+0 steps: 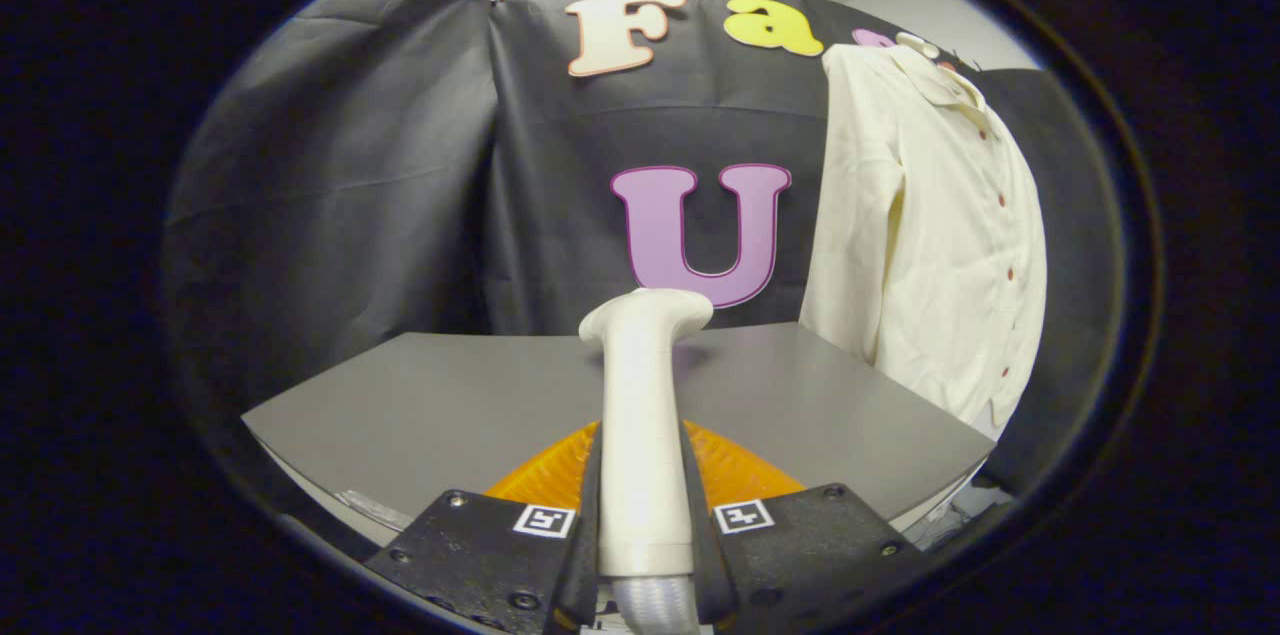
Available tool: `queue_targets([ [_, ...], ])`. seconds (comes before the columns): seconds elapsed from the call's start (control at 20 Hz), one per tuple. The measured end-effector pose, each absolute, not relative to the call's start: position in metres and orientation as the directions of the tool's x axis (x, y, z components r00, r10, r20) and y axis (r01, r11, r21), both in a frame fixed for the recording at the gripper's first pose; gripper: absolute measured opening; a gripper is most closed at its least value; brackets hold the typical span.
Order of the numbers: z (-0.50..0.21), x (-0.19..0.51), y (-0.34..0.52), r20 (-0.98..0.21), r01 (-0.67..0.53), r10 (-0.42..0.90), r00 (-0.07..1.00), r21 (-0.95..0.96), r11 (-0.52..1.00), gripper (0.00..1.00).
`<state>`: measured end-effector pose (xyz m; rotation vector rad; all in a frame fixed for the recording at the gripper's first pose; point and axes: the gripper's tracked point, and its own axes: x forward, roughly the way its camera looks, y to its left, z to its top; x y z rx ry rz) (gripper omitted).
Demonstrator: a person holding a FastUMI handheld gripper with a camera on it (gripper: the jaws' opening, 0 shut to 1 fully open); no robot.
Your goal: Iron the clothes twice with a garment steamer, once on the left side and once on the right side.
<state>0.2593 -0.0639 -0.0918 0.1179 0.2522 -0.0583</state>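
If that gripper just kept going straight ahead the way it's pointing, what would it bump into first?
Probably the black cloth wall behind the grey table. The gripper is shut on the white steamer, whose head leads. The cream shirt hangs off to the right of that line, though depth is hard to judge.

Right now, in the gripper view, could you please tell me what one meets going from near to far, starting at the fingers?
Fingers shut on the steamer handle → orange base → grey table → cream shirt hanging on the black cloth wall.

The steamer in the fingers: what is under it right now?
Under the steamer, held by the gripper, lies an orange piece on the grey table. The steamer and the fingers cover its middle, so what it is stays unclear.
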Motion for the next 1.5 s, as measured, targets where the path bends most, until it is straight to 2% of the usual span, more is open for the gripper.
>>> queue_targets([
  [0.5,-0.022,0.214,-0.115,-0.104,0.019,0.0,0.995,0.181,0.983,0.36],
  [0.85,0.041,0.193,-0.205,0.036,0.08,-0.086,0.996,0.137,0.987,0.36],
  [1.35,0.052,0.203,-0.315,0.087,0.18,-0.195,0.977,0.163,0.97,0.36],
  [1.5,0.049,0.211,-0.324,0.09,0.165,-0.181,0.979,0.167,0.972,0.36],
])
